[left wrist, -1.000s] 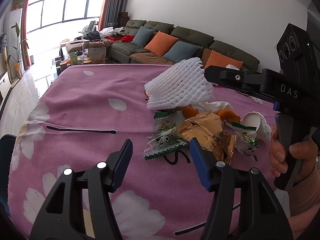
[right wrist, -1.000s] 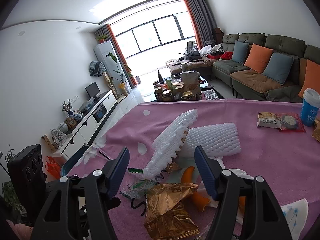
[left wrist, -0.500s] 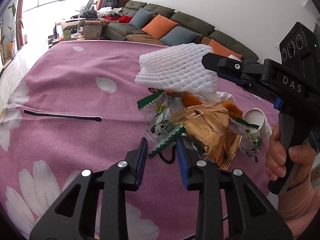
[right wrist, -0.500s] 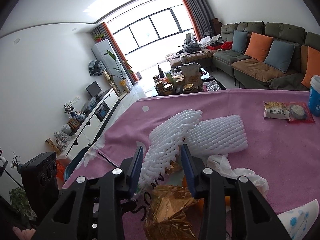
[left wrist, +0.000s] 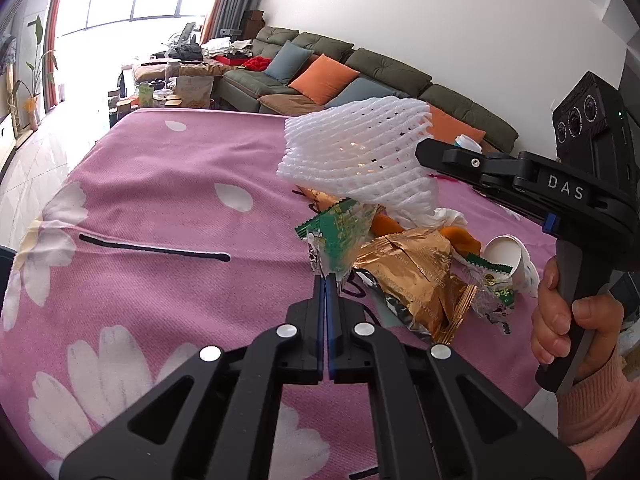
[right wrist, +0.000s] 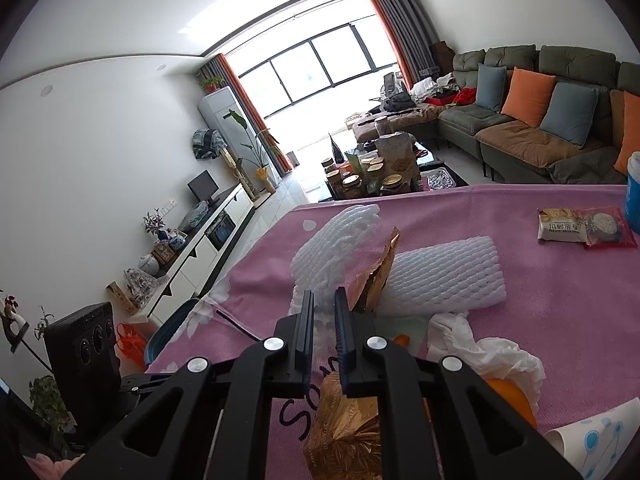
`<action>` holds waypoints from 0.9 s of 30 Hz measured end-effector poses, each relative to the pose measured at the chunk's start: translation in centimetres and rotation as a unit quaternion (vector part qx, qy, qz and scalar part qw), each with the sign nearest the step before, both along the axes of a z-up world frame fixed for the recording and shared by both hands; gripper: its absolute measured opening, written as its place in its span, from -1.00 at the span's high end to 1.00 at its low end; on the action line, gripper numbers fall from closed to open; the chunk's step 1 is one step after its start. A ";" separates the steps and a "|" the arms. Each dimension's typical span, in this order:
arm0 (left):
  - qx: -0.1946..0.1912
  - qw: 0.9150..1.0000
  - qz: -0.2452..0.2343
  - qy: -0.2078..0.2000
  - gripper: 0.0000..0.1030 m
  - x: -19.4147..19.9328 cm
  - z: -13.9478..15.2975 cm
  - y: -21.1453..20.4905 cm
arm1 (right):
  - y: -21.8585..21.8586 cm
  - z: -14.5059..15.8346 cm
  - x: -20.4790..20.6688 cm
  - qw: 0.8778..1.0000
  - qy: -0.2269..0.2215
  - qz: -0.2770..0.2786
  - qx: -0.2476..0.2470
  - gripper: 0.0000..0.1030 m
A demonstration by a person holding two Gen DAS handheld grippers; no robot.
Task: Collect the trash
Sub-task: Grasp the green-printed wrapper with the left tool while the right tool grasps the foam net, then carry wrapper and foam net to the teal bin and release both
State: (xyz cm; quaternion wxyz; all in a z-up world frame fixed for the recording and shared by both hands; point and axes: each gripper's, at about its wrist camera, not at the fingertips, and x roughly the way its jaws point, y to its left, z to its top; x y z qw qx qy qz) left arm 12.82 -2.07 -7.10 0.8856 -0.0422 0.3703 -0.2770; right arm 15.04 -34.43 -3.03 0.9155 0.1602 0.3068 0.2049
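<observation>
Two grippers have just been closing: the left gripper (left wrist: 325, 280) pinches the green wrapper (left wrist: 340, 236), and the right gripper (right wrist: 323, 304) clamps white foam netting (right wrist: 332, 248), lifted above the trash pile mid-table. Bare pink tablecloth (left wrist: 160, 200) stretches left to the far edge.

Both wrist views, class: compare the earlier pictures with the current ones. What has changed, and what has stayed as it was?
The left gripper has just closed on the green and clear plastic snack wrapper, tilting it up. The right gripper has just closed on the white foam fruit net, lifting it above the pile. The second white foam net, the gold foil bag and the pink flowered tablecloth stayed as they were.
</observation>
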 end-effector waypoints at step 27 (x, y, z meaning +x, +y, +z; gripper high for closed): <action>-0.008 0.994 0.102 -0.041 0.98 -6.5 3.2 11.0 | 5.9 1.5 0.9 0.994 -0.005 0.098 0.054 0.82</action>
